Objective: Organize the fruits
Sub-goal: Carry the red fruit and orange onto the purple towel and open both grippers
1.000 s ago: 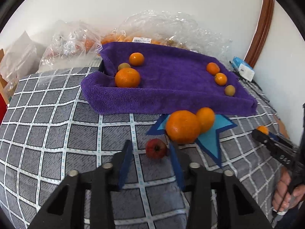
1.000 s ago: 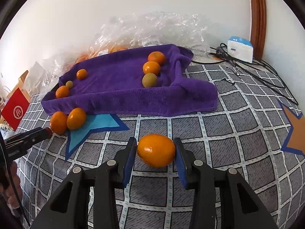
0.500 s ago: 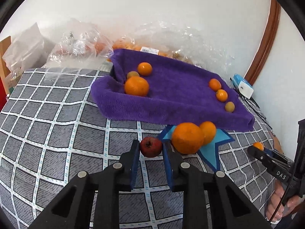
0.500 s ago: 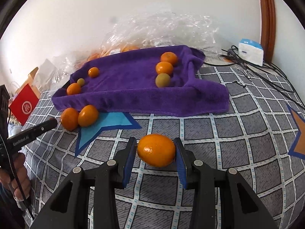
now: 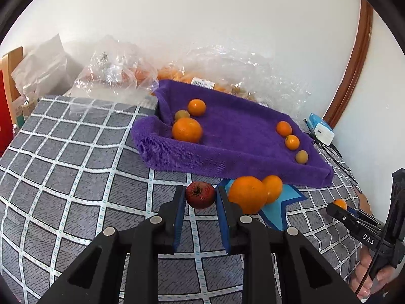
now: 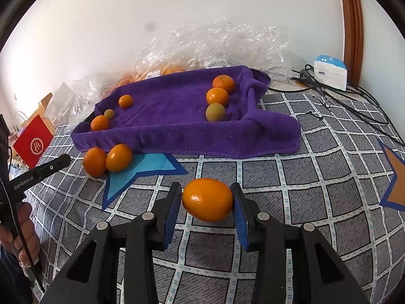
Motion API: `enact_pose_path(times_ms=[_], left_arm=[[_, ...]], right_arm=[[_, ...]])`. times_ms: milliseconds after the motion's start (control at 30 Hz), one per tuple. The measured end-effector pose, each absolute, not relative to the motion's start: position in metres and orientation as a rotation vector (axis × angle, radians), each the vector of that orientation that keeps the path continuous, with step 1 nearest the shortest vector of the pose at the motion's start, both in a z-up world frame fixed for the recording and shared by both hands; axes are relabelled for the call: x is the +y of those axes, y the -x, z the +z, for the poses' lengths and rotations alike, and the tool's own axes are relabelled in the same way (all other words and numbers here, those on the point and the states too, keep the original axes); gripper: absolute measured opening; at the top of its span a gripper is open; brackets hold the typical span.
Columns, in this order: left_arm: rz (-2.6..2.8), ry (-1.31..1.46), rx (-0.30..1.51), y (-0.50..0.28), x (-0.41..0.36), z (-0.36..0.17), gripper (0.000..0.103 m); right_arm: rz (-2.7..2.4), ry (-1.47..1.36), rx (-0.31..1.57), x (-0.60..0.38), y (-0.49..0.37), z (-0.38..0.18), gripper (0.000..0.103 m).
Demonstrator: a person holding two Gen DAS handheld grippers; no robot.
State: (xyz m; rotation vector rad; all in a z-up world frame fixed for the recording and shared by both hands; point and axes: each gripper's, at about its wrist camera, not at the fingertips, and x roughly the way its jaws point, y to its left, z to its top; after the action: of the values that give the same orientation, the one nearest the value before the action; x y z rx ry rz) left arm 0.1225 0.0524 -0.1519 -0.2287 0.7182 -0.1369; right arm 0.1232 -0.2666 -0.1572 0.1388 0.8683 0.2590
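Left wrist view: the left claw [image 5: 200,198] is clamped on a small red fruit [image 5: 200,194], just before the purple towel tray [image 5: 243,162]. The right claw [image 6: 207,200] is clamped on an orange [image 6: 207,199], also short of that tray. Both pickups look done; next, each fruit likely needs carrying over the tray's near rim to its own kind, then a gentle release.

Bright, even daylight and soft shadows here. Glare glints off the crinkled plastic bags [image 6: 215,43]. Fisheye bends the edges, corners vignetted black.
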Motion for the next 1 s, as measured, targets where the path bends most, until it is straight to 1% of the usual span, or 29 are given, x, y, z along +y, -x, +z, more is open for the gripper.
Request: enact_pose_path(times_ms=[300, 533, 800, 1000], left_arm=[[-0.132, 0.226, 0.675, -0.115, 0.052, -0.146, 0.023], [-0.066, 0.211, 0.672, -0.118, 0.059, -0.142, 0.023], [-0.020, 0.214, 0.649, -0.121, 0.084, -0.112, 0.023], [-0.010, 0.178, 0.625, -0.140, 0.089, -0.085, 0.023]], right_arm=[[0.231, -0.160, 0.877, -0.271, -0.126, -0.155, 0.039], [0.211, -0.124, 0.818, -0.269, -0.132, -0.120, 0.039], [0.194, -0.070, 0.771, -0.267, -0.174, -0.088, 0.039], [0.190, -0.075, 0.804, -0.261, -0.224, -0.097, 0.039]])
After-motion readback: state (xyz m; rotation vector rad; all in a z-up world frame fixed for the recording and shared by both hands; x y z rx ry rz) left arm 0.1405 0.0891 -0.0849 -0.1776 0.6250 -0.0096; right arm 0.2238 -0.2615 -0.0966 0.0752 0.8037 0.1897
